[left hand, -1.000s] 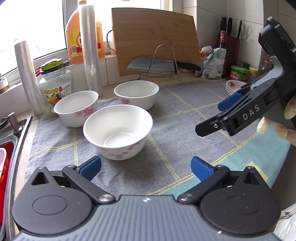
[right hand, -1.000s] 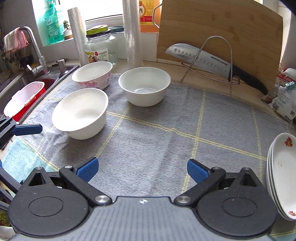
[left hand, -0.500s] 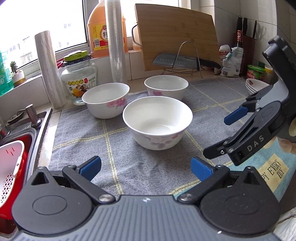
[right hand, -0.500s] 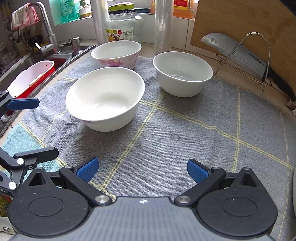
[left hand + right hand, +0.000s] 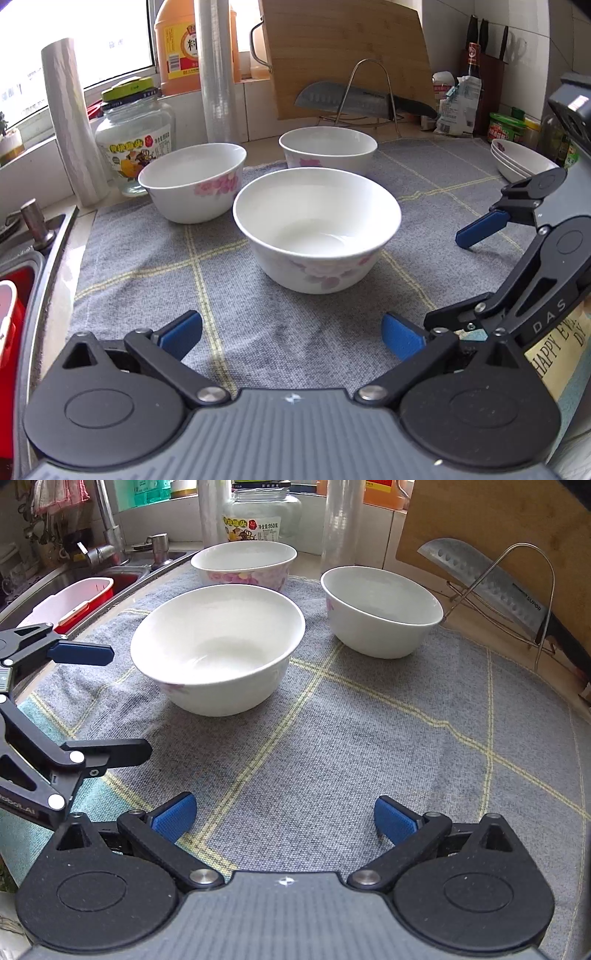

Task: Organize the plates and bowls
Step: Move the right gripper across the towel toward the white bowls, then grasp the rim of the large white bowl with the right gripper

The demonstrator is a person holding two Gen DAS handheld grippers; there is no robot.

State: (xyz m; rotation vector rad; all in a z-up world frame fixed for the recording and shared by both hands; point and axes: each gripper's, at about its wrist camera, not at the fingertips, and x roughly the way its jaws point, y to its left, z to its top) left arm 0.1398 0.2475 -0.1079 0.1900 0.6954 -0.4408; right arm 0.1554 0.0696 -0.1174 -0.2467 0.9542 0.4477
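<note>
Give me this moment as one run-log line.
phase: approach | left gripper: open, empty | right gripper: open, empty | nearest bowl: untouched on mat | plates: stacked

Stacked plates [image 5: 519, 158] partly behind the right tool [image 5: 480, 273]

3 white bowls [image 5: 317, 228] upright on grey mat [image 5: 258, 332], nearest just ahead of wide-open left gripper [image 5: 291, 332]. Right gripper [image 5: 458, 273] spread wide beside it. Stacked plates [image 5: 521, 158] far right.

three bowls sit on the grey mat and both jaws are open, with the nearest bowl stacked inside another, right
Not quite. The nearest bowl stands alone on the grey mat, apart from the other two bowls, as the left wrist view shows. The rest holds.
</note>
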